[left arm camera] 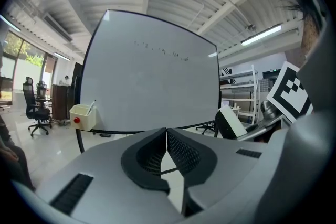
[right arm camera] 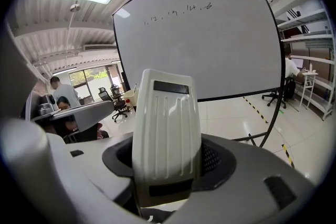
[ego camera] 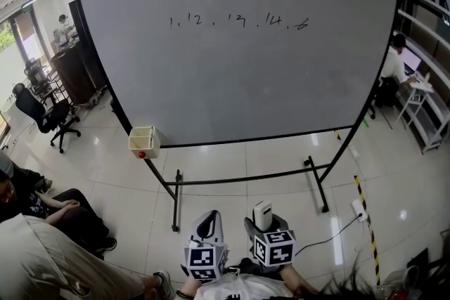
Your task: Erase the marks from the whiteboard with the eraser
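Observation:
A large whiteboard [ego camera: 239,67] on a black stand fills the head view, with a short row of black marks [ego camera: 239,22] near its top. The marks [right arm camera: 178,10] also show in the right gripper view. My right gripper [ego camera: 264,220] is shut on a white ribbed eraser [right arm camera: 165,139], held low and well short of the board. The eraser [ego camera: 262,214] stands upright between its jaws. My left gripper [ego camera: 207,227] sits beside it, shut with nothing in it, its jaws touching [left arm camera: 167,152]. Both grippers are far below the marks.
A cream pen box [ego camera: 144,142] with a red dot hangs at the board's lower left corner. The stand's black legs [ego camera: 320,186] rest on the glossy floor. People sit at lower left [ego camera: 42,221] and at a desk far right [ego camera: 397,67]. An office chair [ego camera: 46,116] stands left.

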Motion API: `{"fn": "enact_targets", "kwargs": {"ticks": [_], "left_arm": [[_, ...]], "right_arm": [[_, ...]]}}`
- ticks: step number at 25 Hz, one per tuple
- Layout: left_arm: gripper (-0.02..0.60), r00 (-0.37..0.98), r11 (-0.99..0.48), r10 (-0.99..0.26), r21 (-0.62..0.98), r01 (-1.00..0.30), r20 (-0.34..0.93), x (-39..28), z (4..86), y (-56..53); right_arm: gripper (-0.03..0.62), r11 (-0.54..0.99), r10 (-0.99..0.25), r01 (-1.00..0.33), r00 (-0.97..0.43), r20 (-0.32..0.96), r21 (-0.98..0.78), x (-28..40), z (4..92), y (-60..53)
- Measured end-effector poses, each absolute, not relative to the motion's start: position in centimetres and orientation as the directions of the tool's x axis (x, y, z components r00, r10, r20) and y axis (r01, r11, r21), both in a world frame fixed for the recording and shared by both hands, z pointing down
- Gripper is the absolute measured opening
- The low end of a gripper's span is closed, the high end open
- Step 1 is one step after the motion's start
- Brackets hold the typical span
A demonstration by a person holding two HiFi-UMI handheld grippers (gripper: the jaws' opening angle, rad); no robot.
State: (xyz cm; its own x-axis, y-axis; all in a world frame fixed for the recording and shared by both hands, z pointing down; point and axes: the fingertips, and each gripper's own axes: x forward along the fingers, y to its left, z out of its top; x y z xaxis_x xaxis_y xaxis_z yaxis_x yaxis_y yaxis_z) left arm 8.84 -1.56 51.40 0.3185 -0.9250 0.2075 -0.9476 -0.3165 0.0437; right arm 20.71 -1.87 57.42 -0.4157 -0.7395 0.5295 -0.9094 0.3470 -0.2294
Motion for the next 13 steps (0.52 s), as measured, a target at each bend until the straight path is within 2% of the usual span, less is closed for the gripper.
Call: {"fn": "enact_targets", "kwargs": {"ticks": [13], "left_arm": [[-0.002, 0.333, -0.331, -0.919, 0.047, -0.943, 0.209, 8.6, 51.7, -0.6]], "right_arm": [[0.279, 0.302, -0.748, -0.922, -0.386, 0.540, -0.241, 21.2, 58.0, -0.5]]}}
